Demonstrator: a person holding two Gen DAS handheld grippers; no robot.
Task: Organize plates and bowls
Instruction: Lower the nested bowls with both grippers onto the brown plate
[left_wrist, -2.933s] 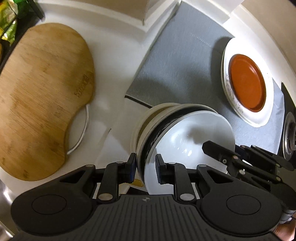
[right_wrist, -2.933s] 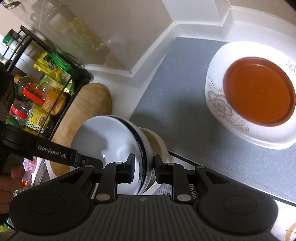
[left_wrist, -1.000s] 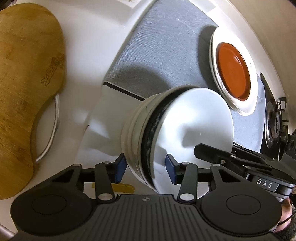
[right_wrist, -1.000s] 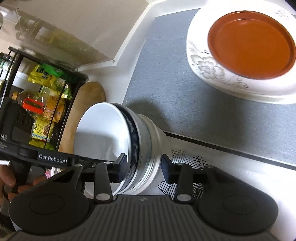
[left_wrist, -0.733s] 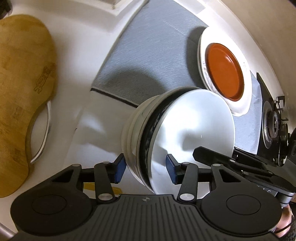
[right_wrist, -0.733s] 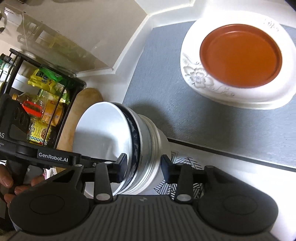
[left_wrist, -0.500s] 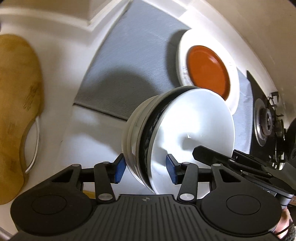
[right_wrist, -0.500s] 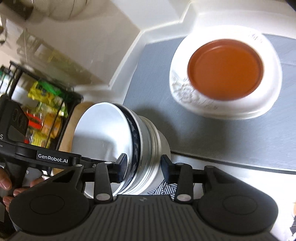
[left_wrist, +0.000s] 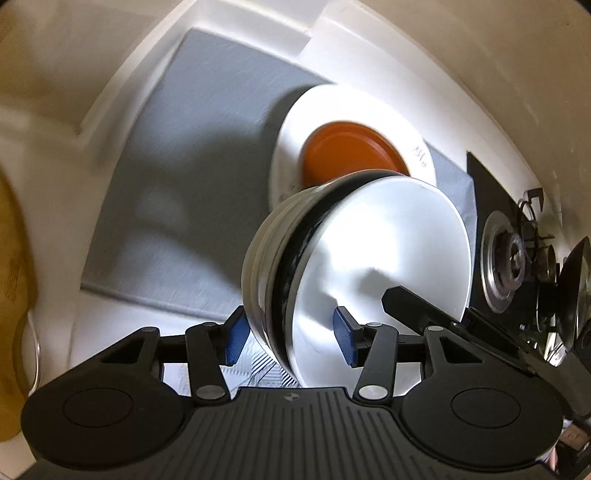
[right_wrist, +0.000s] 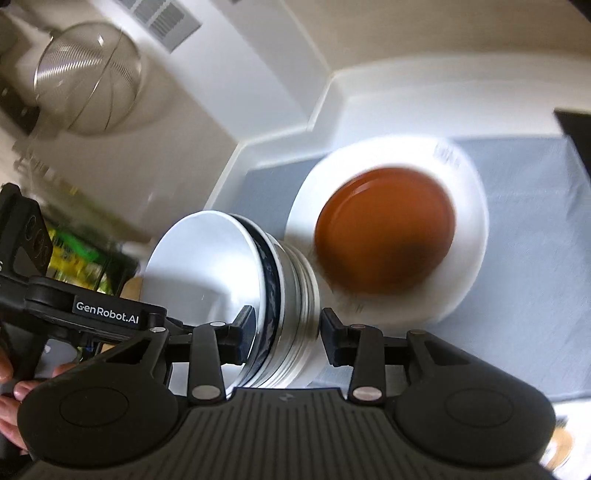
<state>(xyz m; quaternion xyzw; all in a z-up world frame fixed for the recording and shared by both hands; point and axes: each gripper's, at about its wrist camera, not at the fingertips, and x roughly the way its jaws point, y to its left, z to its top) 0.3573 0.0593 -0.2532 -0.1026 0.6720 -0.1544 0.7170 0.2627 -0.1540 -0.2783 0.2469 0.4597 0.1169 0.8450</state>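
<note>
A stack of nested white bowls (left_wrist: 369, 258), one with a dark blue rim, hangs tilted in the air between both grippers. My left gripper (left_wrist: 290, 339) has its blue pads on either side of the stack's wall, one inside the top bowl and one outside; its jaws are opening slightly with the stack between them. My right gripper (right_wrist: 288, 332) clamps the opposite side of the bowl stack (right_wrist: 207, 266). An orange plate (right_wrist: 384, 236) lies in a flowered white plate (right_wrist: 469, 258) on a grey mat (right_wrist: 535, 221), just beyond the bowls. In the left wrist view the stack hides part of the orange plate (left_wrist: 347, 155).
A gas burner (left_wrist: 506, 258) on a black hob sits right of the mat. A wooden cutting board (left_wrist: 11, 258) is at the far left. A wire strainer (right_wrist: 88, 77) hangs on the wall above a rack of packets (right_wrist: 74, 258). A person's fingers (right_wrist: 11, 387) hold the left gripper.
Both grippers have risen and carried the bowl stack across the counter towards the plates. The plates now sit right behind the stack, and the cutting board has slid to the left edge.
</note>
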